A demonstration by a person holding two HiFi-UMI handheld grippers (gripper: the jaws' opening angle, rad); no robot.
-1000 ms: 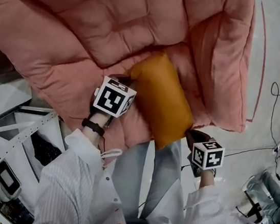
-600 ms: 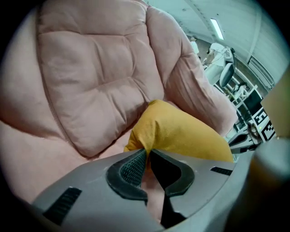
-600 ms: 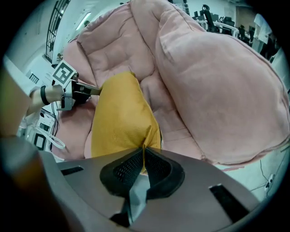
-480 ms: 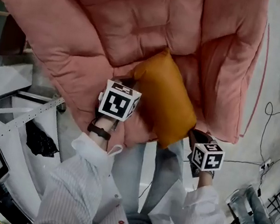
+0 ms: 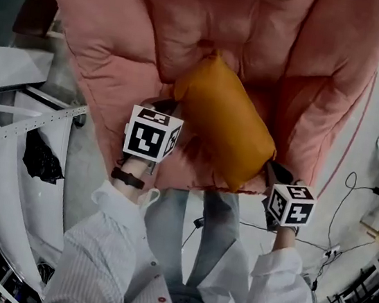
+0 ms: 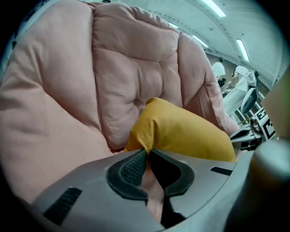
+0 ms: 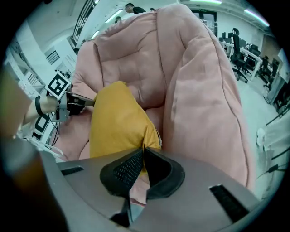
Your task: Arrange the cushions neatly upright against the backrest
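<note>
A mustard-yellow cushion [image 5: 224, 128] lies slantwise in the seat of a pink padded armchair [image 5: 194, 22], its far end towards the backrest. My left gripper [image 5: 175, 105] is shut on the cushion's near left corner; in the left gripper view the pads [image 6: 131, 170] pinch the yellow fabric [image 6: 181, 131]. My right gripper [image 5: 271, 167] is shut on the cushion's near right corner, and in the right gripper view the cushion [image 7: 115, 122] rises from the jaws [image 7: 142, 150] against the pink seat. The left gripper [image 7: 68, 106] shows there at the cushion's far side.
The chair's thick armrests [image 7: 204, 90] flank the cushion on both sides. White shelving [image 5: 10, 136] stands at the left of the chair. Cables [image 5: 353, 184] run over the floor at the right. The person's jeans-clad legs [image 5: 179, 223] are right before the seat.
Both grippers have kept their corners while the cushion shifted a little deeper into the seat, towards the backrest. The head view has swung, so the chair now fills the top.
</note>
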